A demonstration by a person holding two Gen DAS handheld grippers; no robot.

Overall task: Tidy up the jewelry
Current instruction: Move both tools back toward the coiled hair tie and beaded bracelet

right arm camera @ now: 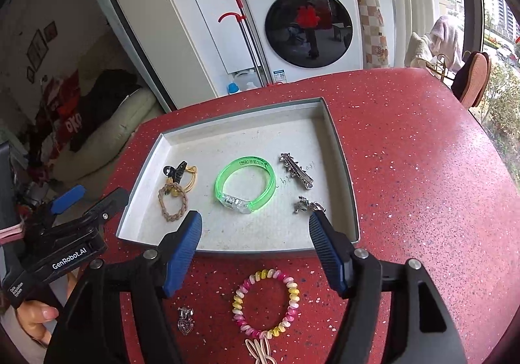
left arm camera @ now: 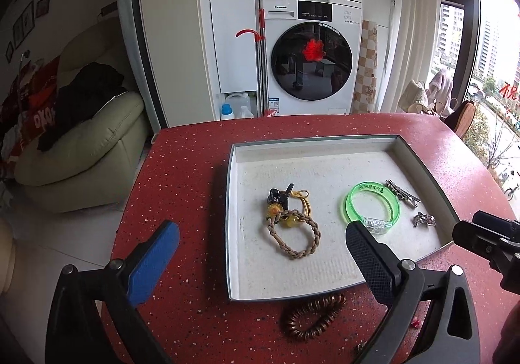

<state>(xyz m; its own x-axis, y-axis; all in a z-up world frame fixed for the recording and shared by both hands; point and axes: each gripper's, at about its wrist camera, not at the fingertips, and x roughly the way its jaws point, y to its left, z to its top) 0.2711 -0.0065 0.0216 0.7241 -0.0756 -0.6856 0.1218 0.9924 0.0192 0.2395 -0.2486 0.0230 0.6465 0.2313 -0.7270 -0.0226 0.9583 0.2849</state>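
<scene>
A shallow white tray lies on the red speckled table. On its left side sit a tan braided hair tie, a black claw clip and a yellow elastic. Further right lie a green bracelet, a silver hair clip and a small silver piece. My left gripper hovers open above the tray's near left part, holding nothing. My right gripper is open over the near rim, also holding nothing.
On the table in front of the tray lie a brown spiral hair tie, a pink and yellow spiral tie, a heart pendant and a beige hairpin. A washing machine stands beyond the table, a sofa to the left.
</scene>
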